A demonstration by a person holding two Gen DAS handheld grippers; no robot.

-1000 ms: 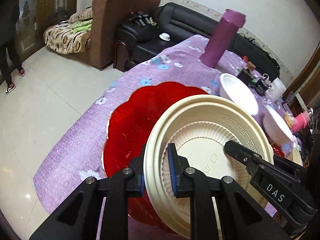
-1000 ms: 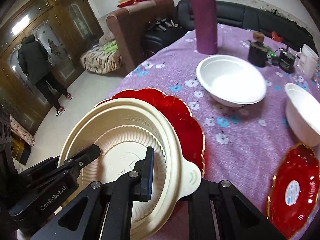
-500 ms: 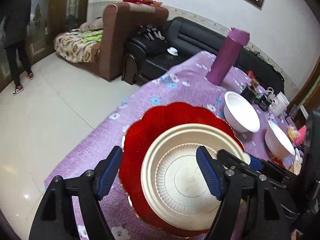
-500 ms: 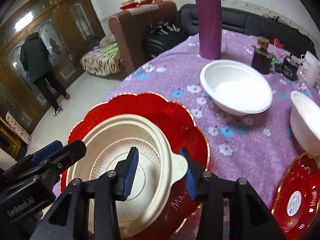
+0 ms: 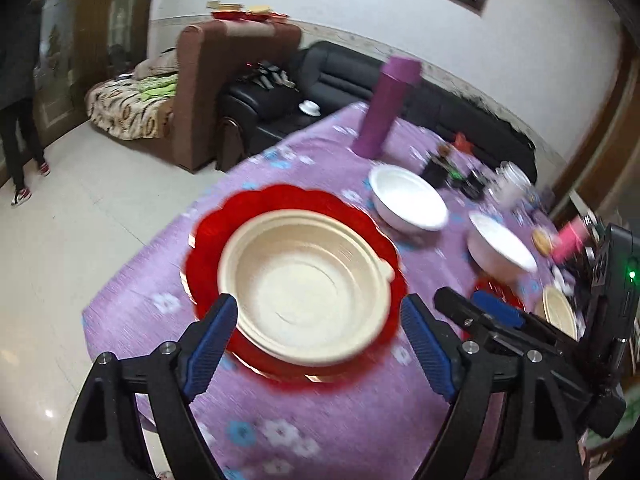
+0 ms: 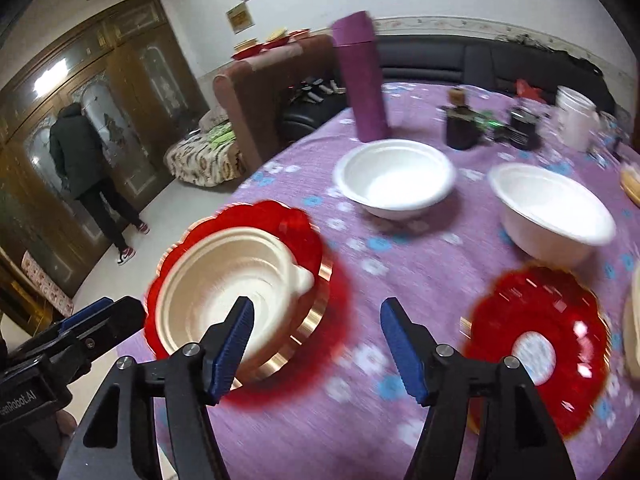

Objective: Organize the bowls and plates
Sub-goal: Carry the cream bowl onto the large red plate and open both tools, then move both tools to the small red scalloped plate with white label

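A cream plastic bowl rests on a large red scalloped plate on the purple tablecloth; both also show in the right wrist view, the bowl on the plate. My left gripper is open and empty, raised just in front of the bowl. My right gripper is open and empty, to the right of the bowl. Two white bowls stand further back. A smaller red plate lies at the right.
A purple flask stands at the back of the table, with dark small items and a white cup beside it. Another cream dish lies at the right edge. The table edge drops off at the left. Sofas stand beyond.
Both grippers let go of the cream bowl, opened wide and pulled back and up. The bowl now rests on the large red plate.
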